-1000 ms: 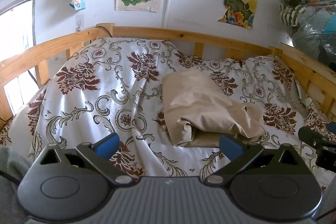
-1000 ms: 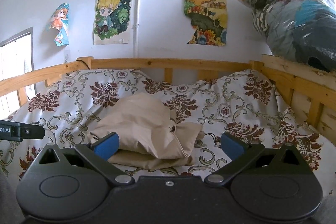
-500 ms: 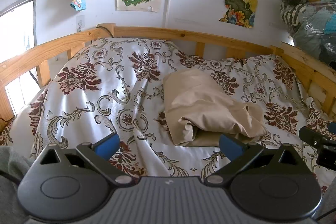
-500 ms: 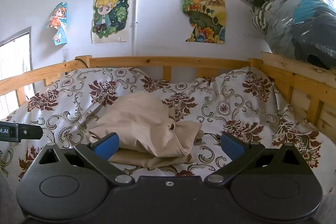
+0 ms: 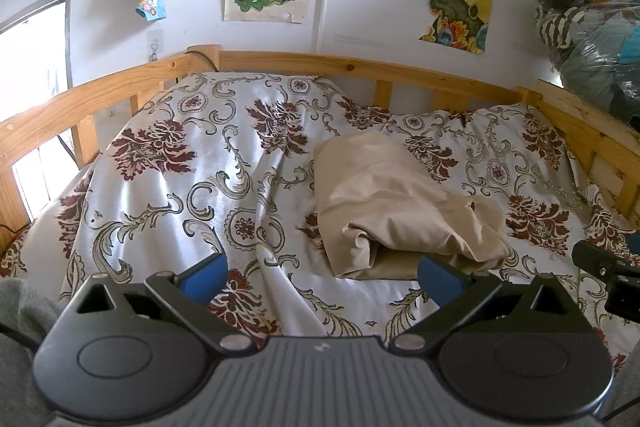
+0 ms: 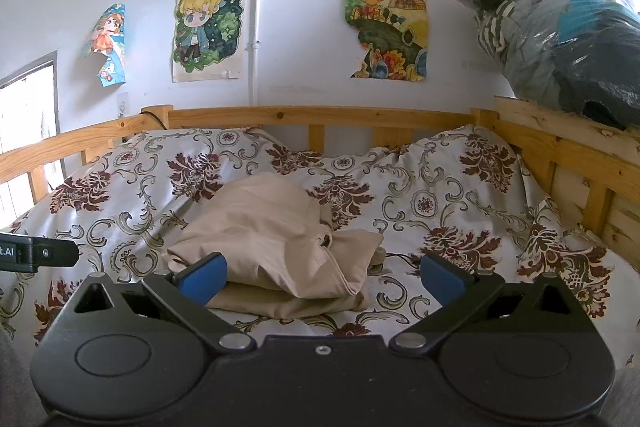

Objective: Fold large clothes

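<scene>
Patterned bed (image 5: 168, 195) under a postered wall (image 6: 304, 59). Low in frame, left hand-held gripper (image 5: 322, 273) and right hand-held gripper (image 6: 322, 273), both spread apart, empty. Just beyond, mid-frame, beige garment (image 5: 396, 211): soft, light, limp, likely to slump; best pinched at near corners or hem. Loosely folded, rumpled, layers uneven.
</scene>
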A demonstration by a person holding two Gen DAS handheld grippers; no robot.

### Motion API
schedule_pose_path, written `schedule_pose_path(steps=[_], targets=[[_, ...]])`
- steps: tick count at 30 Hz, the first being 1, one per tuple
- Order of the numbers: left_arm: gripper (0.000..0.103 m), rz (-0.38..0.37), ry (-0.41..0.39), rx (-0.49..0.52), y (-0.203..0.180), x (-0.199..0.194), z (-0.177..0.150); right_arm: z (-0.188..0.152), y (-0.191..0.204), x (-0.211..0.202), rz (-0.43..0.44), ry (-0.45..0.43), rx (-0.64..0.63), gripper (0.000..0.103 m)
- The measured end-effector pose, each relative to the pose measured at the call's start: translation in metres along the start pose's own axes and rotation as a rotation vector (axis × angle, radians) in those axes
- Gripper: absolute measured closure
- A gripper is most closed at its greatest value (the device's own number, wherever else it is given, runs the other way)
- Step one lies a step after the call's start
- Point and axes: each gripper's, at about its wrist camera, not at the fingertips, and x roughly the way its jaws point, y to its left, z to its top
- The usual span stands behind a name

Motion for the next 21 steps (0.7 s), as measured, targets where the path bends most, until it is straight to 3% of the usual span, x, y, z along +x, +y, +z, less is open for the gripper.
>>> schedule_pose_path(steps=[21], targets=[[0.001, 0.000, 0.000, 0.001, -0.0023, 0.0003, -0.0002, -0.0017, -0.0021, 0.0013, -0.008, -0.001, 0.017, 0.001]])
